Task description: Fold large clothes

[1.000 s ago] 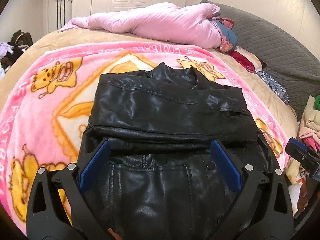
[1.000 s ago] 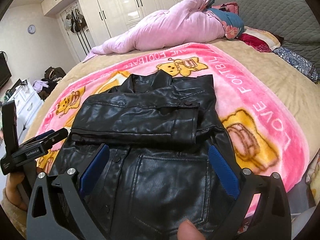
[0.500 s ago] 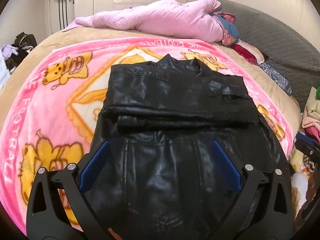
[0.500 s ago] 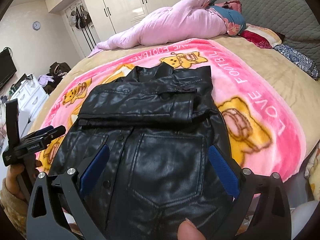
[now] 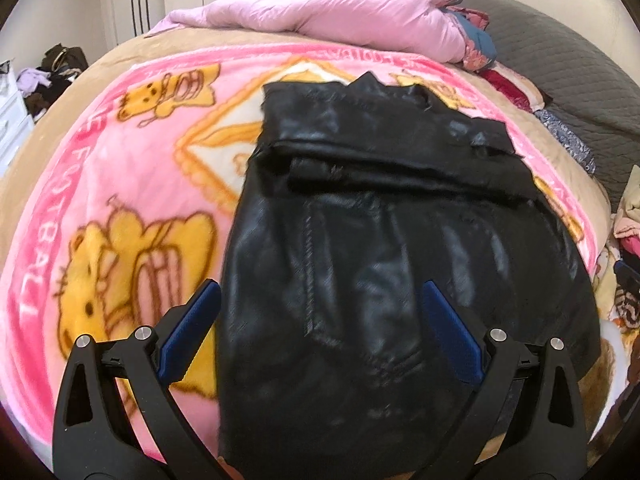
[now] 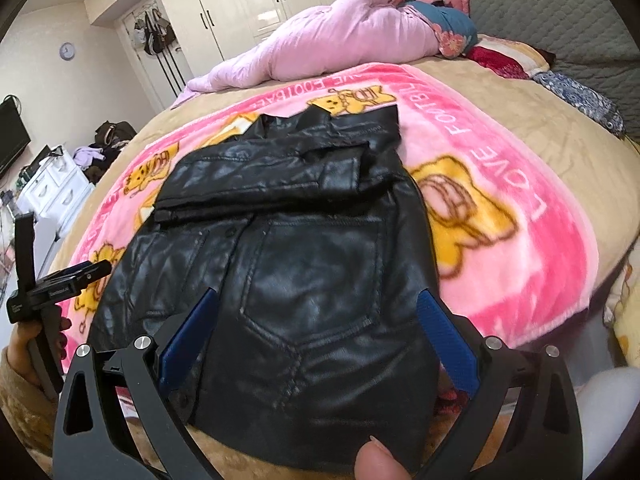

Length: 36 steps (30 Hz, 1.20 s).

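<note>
With both sleeves already laid across the chest, the black leather jacket (image 6: 304, 264) lies flat on the pink cartoon blanket (image 6: 500, 216) on the bed, collar far, hem nearest both tools; long axis runs straight away from them. Left gripper (image 5: 320, 328) & right gripper (image 6: 316, 332): jaws spread wide, holding nothing, hovering above the hem end, left toward its left edge, right over the pocket side. Neither is clearly nearer. Prob next: pinch hem corners, fold twd collar.
</note>
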{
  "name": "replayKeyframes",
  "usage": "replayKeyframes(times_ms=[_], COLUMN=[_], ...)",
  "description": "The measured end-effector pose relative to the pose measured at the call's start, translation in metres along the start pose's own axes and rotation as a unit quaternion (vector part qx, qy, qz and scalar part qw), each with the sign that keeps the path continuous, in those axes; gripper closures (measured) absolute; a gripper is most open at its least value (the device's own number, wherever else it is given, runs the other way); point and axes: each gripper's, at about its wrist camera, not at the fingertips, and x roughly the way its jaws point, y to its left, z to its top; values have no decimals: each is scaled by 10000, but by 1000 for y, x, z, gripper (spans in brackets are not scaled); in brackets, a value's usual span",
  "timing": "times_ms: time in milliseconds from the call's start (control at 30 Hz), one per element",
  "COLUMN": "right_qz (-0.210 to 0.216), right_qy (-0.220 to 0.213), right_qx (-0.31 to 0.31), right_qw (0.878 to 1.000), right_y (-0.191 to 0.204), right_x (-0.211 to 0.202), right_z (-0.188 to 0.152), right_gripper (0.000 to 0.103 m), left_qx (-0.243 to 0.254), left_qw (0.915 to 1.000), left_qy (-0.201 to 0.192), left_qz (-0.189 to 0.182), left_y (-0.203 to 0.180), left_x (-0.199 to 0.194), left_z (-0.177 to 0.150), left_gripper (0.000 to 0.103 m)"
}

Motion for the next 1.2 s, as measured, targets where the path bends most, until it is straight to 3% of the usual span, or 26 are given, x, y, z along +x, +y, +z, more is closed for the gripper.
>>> replayKeyframes(times_ms=[433,700,900,967,1067,1200], right_qz=[-6,-192,46,288,647,731], right_qy=[326,744,1003,1048,1027,938], right_qx=[441,146,42,34,82,-3], right_qw=[9985,9969,9949,9941,9926,9929], right_y=[-34,-47,-54,-53,-52,-49], right_x=[-7,2,17,21,27,32], right_z=[-42,-61,-64,-64,-61,-58], right_gripper=[4,5,6,21,34,42], left_qx=[-437,-641,-483,-386,-295,-401], left_qw=[9981,9954,9956,9956,9957,9951], left_qy=[425,696,752,776,800,776], left_qz=[-10,-120,-282,-349,-367,-468], left_y=[48,66,60,55,51,52], left_x=[2,6,6,8,13,19], left_z=[-36,-58,-71,-73,-74,-71], left_gripper=[9,10,10,10,10,10])
